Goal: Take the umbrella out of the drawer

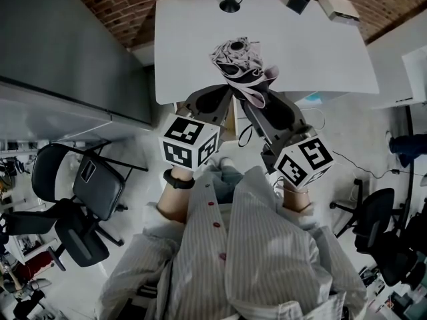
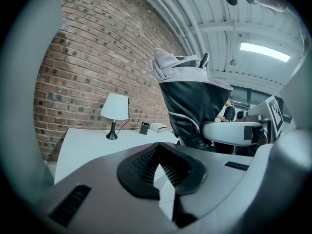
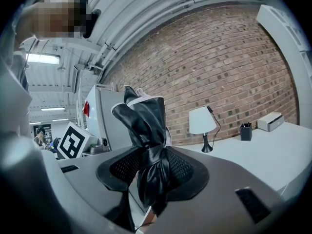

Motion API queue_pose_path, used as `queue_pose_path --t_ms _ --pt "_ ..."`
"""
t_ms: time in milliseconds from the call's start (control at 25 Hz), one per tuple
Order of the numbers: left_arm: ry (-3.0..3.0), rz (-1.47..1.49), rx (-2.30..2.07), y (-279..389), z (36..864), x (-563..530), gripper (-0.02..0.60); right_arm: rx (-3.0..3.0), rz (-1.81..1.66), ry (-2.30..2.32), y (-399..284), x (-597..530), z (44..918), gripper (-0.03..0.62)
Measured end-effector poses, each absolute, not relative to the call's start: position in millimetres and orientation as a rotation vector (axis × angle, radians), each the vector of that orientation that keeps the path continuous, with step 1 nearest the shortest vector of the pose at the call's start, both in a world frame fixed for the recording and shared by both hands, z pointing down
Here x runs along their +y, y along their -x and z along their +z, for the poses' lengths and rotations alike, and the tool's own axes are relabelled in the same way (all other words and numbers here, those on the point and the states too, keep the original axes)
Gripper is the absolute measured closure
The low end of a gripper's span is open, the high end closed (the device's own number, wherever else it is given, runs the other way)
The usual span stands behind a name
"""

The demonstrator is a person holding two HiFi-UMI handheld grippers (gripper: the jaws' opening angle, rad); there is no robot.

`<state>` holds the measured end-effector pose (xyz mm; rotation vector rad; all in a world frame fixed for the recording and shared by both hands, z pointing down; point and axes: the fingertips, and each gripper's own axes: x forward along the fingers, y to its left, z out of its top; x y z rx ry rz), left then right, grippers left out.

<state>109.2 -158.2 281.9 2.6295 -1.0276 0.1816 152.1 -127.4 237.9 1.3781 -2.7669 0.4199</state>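
Right gripper view: bunched black umbrella (image 3: 146,145), pale lining, perhaps strap-bound.

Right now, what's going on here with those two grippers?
A person stands at the near edge of the white table with a gripper in each hand. The right gripper is clamped on the folded umbrella, holding it upright in the air. The left gripper is beside it, fingers slightly apart with nothing between them.

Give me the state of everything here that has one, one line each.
Umbrella: folded, tied, held in the air.
Right gripper: shut on the umbrella.
Left gripper: jaws slightly apart, empty.
Lamp: upright on the table; lit or not, cannot tell.
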Motion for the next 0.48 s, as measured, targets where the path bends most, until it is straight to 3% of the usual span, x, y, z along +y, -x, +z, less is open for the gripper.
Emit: queue_pose_path --t_ms 480 --pt "-2.633 0.179 -1.019 -116.3 281.3 -161.0 0.572 -2.760 0.434 -1.360 -154.1 -129.3 242.4 0.410"
